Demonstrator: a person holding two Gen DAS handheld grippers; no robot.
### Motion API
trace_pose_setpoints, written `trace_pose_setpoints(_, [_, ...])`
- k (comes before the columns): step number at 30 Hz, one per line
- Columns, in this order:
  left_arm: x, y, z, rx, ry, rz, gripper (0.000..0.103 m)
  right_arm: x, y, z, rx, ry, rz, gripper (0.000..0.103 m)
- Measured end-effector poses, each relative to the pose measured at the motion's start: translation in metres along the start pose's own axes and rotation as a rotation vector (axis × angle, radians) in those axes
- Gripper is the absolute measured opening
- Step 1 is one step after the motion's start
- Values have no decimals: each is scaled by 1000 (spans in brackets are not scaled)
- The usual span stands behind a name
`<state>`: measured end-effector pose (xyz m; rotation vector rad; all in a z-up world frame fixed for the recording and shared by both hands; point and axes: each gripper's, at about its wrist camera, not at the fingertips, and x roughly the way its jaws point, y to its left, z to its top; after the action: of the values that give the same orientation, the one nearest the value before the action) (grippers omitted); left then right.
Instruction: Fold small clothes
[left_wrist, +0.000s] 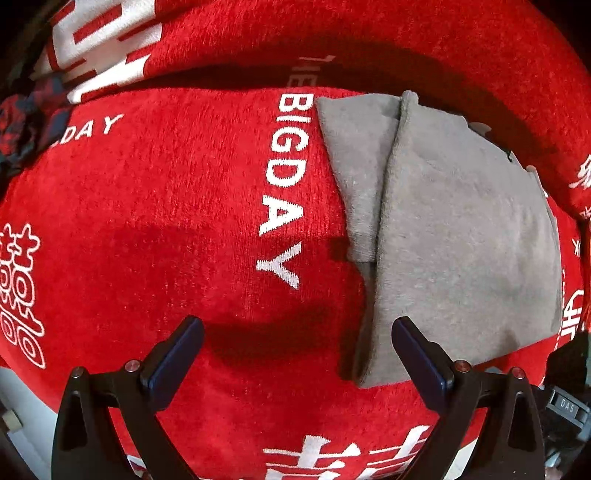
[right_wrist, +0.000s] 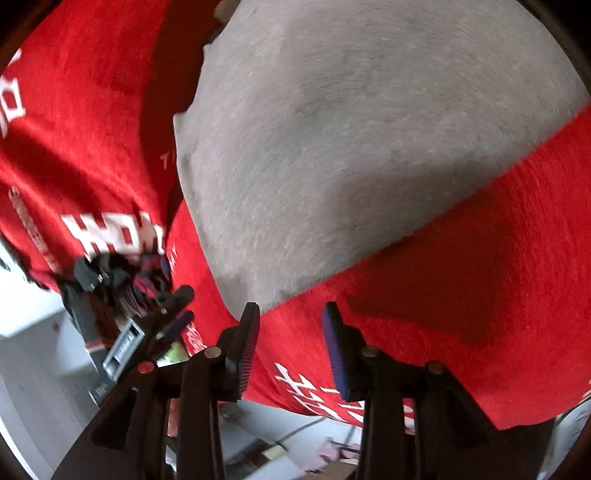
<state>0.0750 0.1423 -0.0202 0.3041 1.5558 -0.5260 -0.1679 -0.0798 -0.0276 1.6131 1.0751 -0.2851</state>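
Observation:
A grey folded garment (left_wrist: 458, 229) lies flat on a red cloth with white "BIG DAY" lettering (left_wrist: 166, 206), its folded layers stepping down on the left side. My left gripper (left_wrist: 297, 328) is wide open and empty, just above the cloth, its right finger (left_wrist: 417, 350) over the garment's near left corner. In the right wrist view, blurred by motion, the same grey garment (right_wrist: 351, 140) fills the top. My right gripper (right_wrist: 291, 314) is open and empty at the garment's near edge. The left gripper (right_wrist: 173, 310) shows at the lower left of that view.
A dark red-and-navy patterned garment (left_wrist: 26, 125) is bunched at the cloth's far left; it also shows in the right wrist view (right_wrist: 144, 280). The table's near edge drops to a white floor (right_wrist: 37, 369). The red cloth (right_wrist: 461, 295) has folds and ridges at the back.

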Motion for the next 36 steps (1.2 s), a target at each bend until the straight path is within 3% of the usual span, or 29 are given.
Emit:
trace_pose_setpoints(7, [12,12,3,-78,34,-129,101,5,-20,1,148,-88,135,40])
trace_pose_setpoints(15, [32,14,13,-129,96,-402,101,24,-21,18,290,-155,298,43])
trace_pose_setpoints(16, [35,13,15,-134,109,-436,101,26,-20,20,296,-149,306,36])
trace_pose_setpoints(17, [38,12,18,-144,120,-470,101,27,-18,24,297,-144,326,8])
trace_pose_setpoints(21, [46,5,32,-169,151,-565,101,14,-6,31,268,-144,421,5])
trace_pose_setpoints(24, [42,3,40,-176,123,-540,101,0,8,31,175,-125,393,5])
trace_pose_setpoints(27, [37,2,42,-159,116,-513,101,0,15,23,69,-70,218,12])
trace_pose_setpoints(28, [37,2,43,-150,117,-497,101,1,12,19,50,-62,169,21])
trace_pose_setpoints(29, [36,3,43,-135,115,-475,101,1,7,14,35,-66,119,46])
trace_pose_setpoints(31, [33,6,43,-112,108,-448,101,-3,-7,7,42,-103,65,71])
trace_pose_setpoints(36, [39,17,43,-123,118,-441,101,-17,-40,7,202,-249,201,71])
